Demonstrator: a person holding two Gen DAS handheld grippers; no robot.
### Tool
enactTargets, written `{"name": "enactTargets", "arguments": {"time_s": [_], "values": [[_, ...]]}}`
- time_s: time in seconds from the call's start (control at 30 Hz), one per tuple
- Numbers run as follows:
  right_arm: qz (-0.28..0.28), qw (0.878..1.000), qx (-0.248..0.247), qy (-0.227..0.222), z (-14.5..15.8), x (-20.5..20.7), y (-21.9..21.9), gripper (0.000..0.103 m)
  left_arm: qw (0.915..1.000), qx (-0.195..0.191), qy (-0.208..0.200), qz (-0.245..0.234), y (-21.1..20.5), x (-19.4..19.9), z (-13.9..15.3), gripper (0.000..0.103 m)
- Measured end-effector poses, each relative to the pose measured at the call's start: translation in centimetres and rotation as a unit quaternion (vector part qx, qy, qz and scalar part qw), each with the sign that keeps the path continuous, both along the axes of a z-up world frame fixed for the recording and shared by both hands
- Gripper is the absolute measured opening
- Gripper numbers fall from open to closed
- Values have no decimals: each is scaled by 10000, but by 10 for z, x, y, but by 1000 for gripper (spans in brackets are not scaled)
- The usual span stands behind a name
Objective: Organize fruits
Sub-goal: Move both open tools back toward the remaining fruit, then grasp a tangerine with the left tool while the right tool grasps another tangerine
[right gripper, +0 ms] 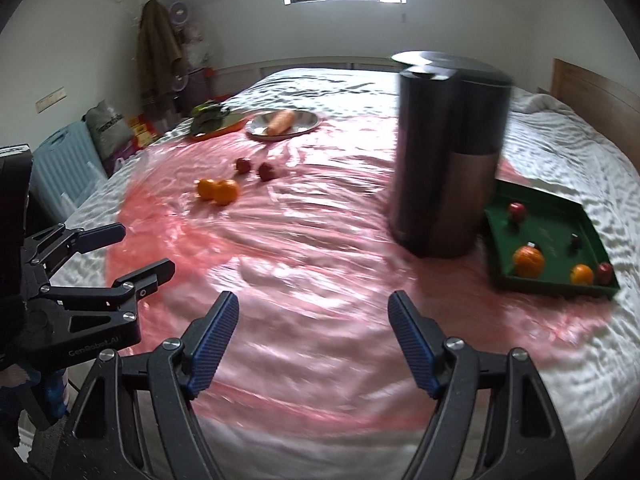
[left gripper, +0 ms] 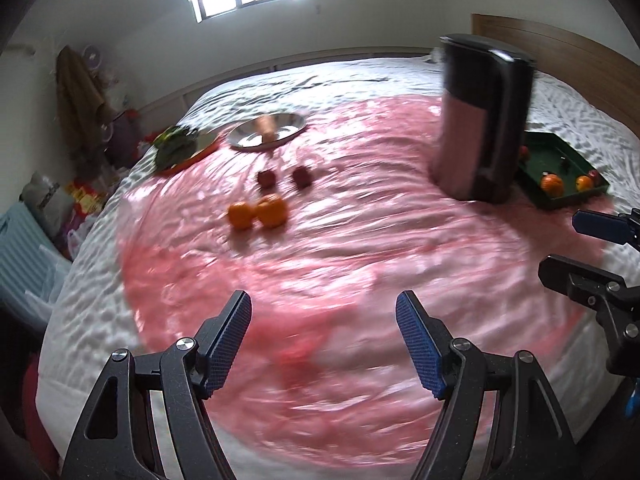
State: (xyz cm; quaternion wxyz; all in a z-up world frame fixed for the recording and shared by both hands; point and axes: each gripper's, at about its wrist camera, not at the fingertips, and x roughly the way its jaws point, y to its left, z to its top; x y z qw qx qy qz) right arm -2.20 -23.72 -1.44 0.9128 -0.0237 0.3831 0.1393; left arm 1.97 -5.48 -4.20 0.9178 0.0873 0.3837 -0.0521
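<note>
- Spreading across most of both views is a bed [right gripper: 560, 152] under a white quilt, with a round pink cloth [right gripper: 320, 280] laid over its middle; a wooden headboard [left gripper: 560, 52] shows at 2 o'clock in the left wrist view.
- A tall dark kettle-like jug [right gripper: 444, 160] with a metallic lower body stands upright on the cloth at about 1 o'clock in the right wrist view; motion blur hides its detail.
- A green tray [right gripper: 560, 286] lies just beside the jug at 3 o'clock, holding two oranges [right gripper: 528, 261], two red apple-like fruits [right gripper: 517, 211] and one small dark item I cannot identify.
- A round metal plate [right gripper: 312, 120] at 12 o'clock carries a carrot [right gripper: 281, 122]; an orange-rimmed tray [right gripper: 224, 126] with leafy greens [right gripper: 208, 114] touches its left side.
- Two loose oranges [right gripper: 218, 191] lie touching each other on the cloth at 11 o'clock, with two small red fruits [right gripper: 256, 168] near them, slightly apart from each other.
- The left gripper [left gripper: 324, 316] hangs over bare cloth, fingers spread, nothing between them.
- The right gripper [right gripper: 313, 314] likewise stands spread and empty, well apart from all fruit.
</note>
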Motion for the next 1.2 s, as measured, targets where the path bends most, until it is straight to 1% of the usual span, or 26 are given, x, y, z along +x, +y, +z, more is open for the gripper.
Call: {"name": "enactTargets", "arguments": {"time_s": [0.33, 0.43, 0.47, 0.5, 0.73, 0.8, 0.9, 1.07, 1.2], "values": [[557, 9982, 75, 200, -17, 30, 49, 103, 9985, -182, 181, 480, 61, 17, -19, 69], [688, 9972, 103, 269, -22, 41, 61, 103, 9980, -219, 239, 549, 73, 26, -25, 68], [737, 9968, 113, 289, -24, 45, 65, 103, 9977, -269, 286, 548, 78, 31, -27, 65], [776, 9965, 114, 301, -25, 49, 68, 103, 9976, -292, 313, 536, 80, 34, -28, 63], [1064, 9936, 145, 351, -28, 83, 89, 103, 9975, -399, 443, 391, 98, 74, -29, 56], [1162, 9923, 158, 391, -29, 96, 96, 103, 9972, -438, 523, 309, 101, 89, -29, 50], [1337, 9900, 128, 440, -33, 115, 109, 103, 9963, -508, 655, 221, 106, 113, -33, 44], [1599, 9855, -21, 569, -48, 145, 130, 103, 9939, -629, 900, 98, 110, 151, -46, 41], [1782, 9815, -114, 685, -59, 171, 141, 103, 9931, -589, 1013, -95, 110, 173, -57, 39]]}}
